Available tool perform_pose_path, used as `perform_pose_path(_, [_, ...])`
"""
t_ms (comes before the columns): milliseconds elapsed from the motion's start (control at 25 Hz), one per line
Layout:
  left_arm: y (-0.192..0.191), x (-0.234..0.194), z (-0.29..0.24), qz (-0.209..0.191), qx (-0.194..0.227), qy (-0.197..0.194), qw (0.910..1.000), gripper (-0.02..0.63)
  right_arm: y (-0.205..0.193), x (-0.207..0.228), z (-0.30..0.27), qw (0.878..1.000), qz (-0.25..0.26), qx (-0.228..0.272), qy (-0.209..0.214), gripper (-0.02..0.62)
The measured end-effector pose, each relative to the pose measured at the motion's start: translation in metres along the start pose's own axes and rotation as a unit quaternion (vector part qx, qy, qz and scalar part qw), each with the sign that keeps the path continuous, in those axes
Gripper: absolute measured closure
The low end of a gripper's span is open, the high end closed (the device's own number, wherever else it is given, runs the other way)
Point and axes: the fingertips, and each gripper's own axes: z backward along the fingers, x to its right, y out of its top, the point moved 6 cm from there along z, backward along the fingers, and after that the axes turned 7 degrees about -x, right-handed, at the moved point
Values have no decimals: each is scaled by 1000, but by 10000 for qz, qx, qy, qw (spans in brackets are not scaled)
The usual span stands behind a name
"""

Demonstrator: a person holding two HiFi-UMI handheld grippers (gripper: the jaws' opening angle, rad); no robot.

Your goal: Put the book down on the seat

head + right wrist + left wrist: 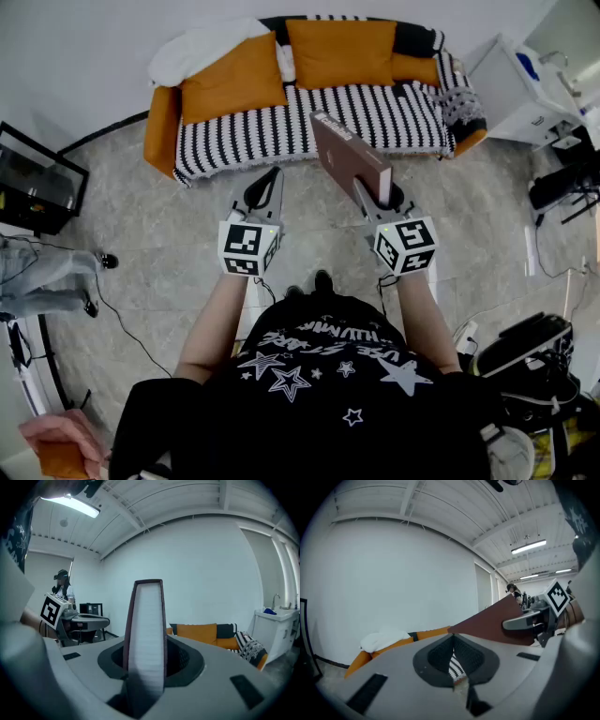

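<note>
A brown hardcover book (349, 157) stands on edge in the air, in front of the sofa and tilted toward it. My right gripper (381, 202) is shut on its near end; in the right gripper view the book's white page edge (147, 630) rises between the jaws. The sofa seat (309, 122) has a black-and-white striped cover and lies just beyond the book. My left gripper (265, 189) hovers beside it at the left, shut and holding nothing. The left gripper view shows the book (497, 623) and the right gripper (533, 618) off to its right.
Orange cushions (342, 52) and a white blanket (202, 47) lie along the sofa back. A white cabinet (525, 94) stands at the right, a black stand (33, 178) at the left. A person's legs (37, 277) and cables are on the grey floor.
</note>
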Motion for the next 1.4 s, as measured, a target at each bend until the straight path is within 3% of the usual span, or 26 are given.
perform_pose_path(800, [-1,25,39,-22,134,-348,9993,597,-7,-29,17,10000,21,-36,-68,442])
perform_pose_path(1400, [-27,-7,58,188,68,-616,9979,597,-20,-58,4,9990,-303,-289,-148,442])
